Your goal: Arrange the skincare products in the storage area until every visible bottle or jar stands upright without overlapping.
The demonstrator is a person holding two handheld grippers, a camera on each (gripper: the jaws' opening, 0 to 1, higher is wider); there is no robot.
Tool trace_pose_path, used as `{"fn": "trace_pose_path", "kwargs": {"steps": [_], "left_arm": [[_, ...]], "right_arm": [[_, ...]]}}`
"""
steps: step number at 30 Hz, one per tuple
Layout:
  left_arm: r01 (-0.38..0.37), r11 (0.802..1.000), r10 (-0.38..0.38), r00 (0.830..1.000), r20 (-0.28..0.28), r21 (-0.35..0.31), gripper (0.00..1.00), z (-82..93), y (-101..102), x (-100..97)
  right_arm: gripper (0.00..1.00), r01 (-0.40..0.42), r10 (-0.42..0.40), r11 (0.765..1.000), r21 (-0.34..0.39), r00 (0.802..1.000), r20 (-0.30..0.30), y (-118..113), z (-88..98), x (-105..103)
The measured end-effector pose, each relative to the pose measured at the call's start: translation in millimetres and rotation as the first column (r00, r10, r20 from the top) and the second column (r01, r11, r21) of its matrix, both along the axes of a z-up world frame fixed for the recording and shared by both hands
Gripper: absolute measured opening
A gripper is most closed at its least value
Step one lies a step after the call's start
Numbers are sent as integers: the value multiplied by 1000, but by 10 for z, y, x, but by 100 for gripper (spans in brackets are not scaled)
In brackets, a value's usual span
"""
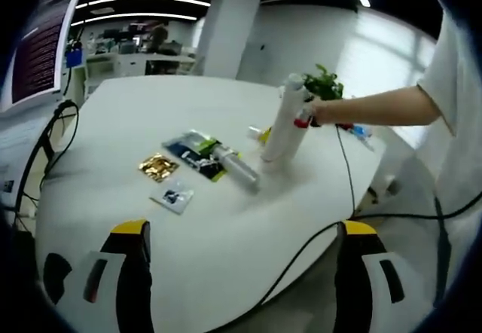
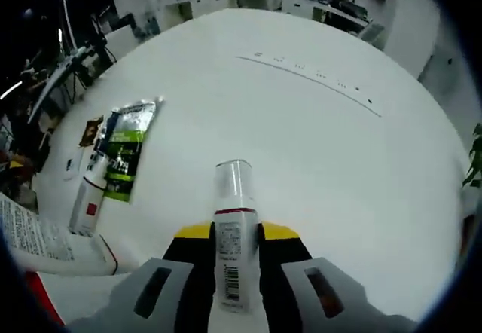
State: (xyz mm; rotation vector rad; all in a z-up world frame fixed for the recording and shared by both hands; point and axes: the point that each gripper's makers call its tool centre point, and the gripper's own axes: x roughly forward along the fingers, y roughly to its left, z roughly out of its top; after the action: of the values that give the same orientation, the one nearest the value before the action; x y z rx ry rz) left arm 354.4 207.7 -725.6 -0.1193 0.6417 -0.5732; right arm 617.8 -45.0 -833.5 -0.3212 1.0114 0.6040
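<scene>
R gripper [image 2: 234,244] has its 2 jaws clamped on a white bottle [image 2: 231,231] w/ a clear cap, held tilted over the white table [image 2: 316,145]; in the left gripper view that same bottle [image 1: 285,122] leans at the far side, a person's hand [image 1: 320,111] on the tool. L gripper [image 1: 245,246] hangs spread wide w/ nothing between its jaws, near the table edge. A 2nd bottle [image 1: 235,165] lies flat on the table just beside a green sachet [image 1: 197,152], w/ a gold packet [image 1: 157,166] close by.

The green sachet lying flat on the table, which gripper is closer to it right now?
Probably right. The right gripper, shut on a white bottle, sits just beside the green sachet. The left gripper hangs back at the table edge, open, the sachet well ahead.
</scene>
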Motion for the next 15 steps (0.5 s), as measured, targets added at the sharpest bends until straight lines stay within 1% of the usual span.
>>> {"fn": "trace_pose_path", "kwargs": {"steps": [2, 5, 8, 11, 12, 15], "left_arm": [[0, 1000, 0, 1000, 2, 0, 94, 7, 0, 0], [-2, 1000, 2, 1000, 9, -3, 94, 31, -2, 3], [0, 1000, 0, 1000, 14, -6, 94, 49, -10, 6], [5, 1000, -5, 1000, 23, -7, 94, 72, -19, 6], [7, 1000, -7, 1000, 25, -6, 94, 80, -22, 4], [12, 1000, -12, 999, 31, -1, 94, 101, -34, -6]], "right_arm": [[20, -7, 7, 1000, -9, 1000, 2, -12, 16, -32], [20, 4, -4, 1000, 17, 1000, -2, -31, 65, -63], [20, 0, 0, 1000, 5, 1000, 20, -84, 169, -104], [20, 12, -13, 1000, 19, 999, 34, -135, 237, -103], [20, 21, -22, 999, 27, 999, 39, -146, 285, -146], [20, 26, -27, 999, 32, 998, 52, -186, 334, -198]]}}
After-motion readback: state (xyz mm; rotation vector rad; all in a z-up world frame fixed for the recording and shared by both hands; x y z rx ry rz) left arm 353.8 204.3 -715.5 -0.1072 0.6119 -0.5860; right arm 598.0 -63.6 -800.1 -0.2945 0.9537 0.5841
